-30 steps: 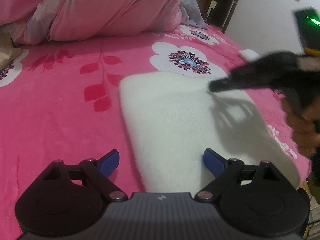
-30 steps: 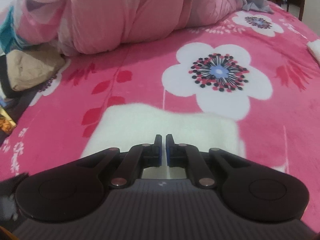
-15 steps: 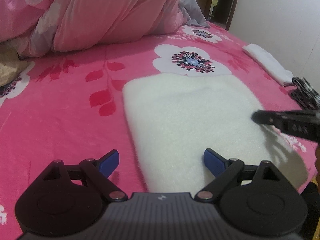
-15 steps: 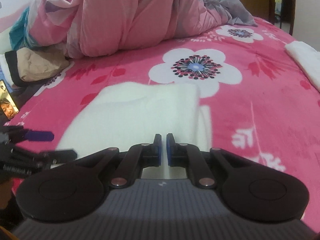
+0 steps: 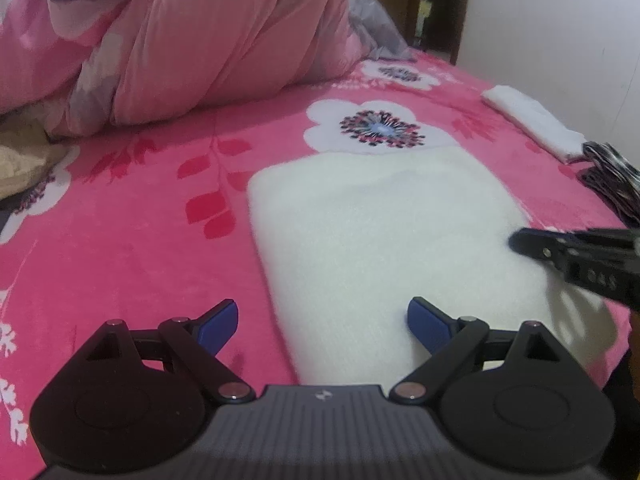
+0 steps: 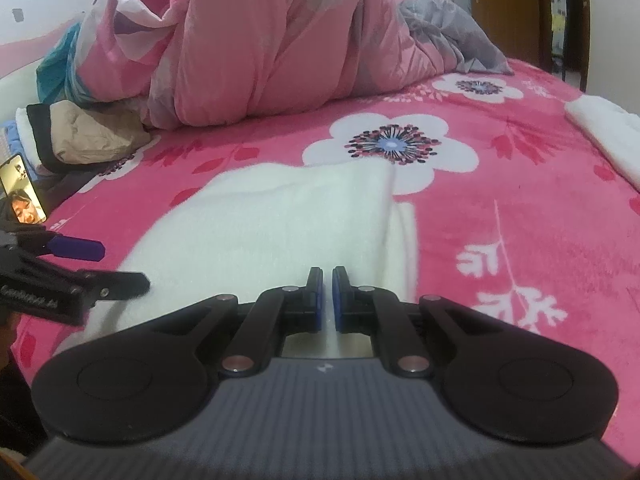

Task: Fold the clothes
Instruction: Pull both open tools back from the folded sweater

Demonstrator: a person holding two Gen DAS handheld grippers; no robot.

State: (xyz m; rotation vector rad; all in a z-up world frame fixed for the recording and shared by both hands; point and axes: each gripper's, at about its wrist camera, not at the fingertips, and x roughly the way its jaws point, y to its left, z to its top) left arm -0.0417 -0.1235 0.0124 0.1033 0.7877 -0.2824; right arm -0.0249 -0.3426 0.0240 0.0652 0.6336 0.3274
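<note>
White cloth [image 5: 380,248] lay doubled ahead of my wide-open, empty left claw [image 5: 322,322]; right claw [image 6: 327,296] nearly shut, empty. I'd square edges before creasing.

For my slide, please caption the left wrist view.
Open left gripper over folded white cloth on pink floral bedspread.

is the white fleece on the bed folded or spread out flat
Folded: in the right wrist view the white fleece has an upper layer whose edge lies over a lower layer showing along its right side.

White garment [image 5: 384,240] on a pink, white-flowered blanket [image 5: 120,248]; blue-padded black gripper [image 5: 323,326].
</note>
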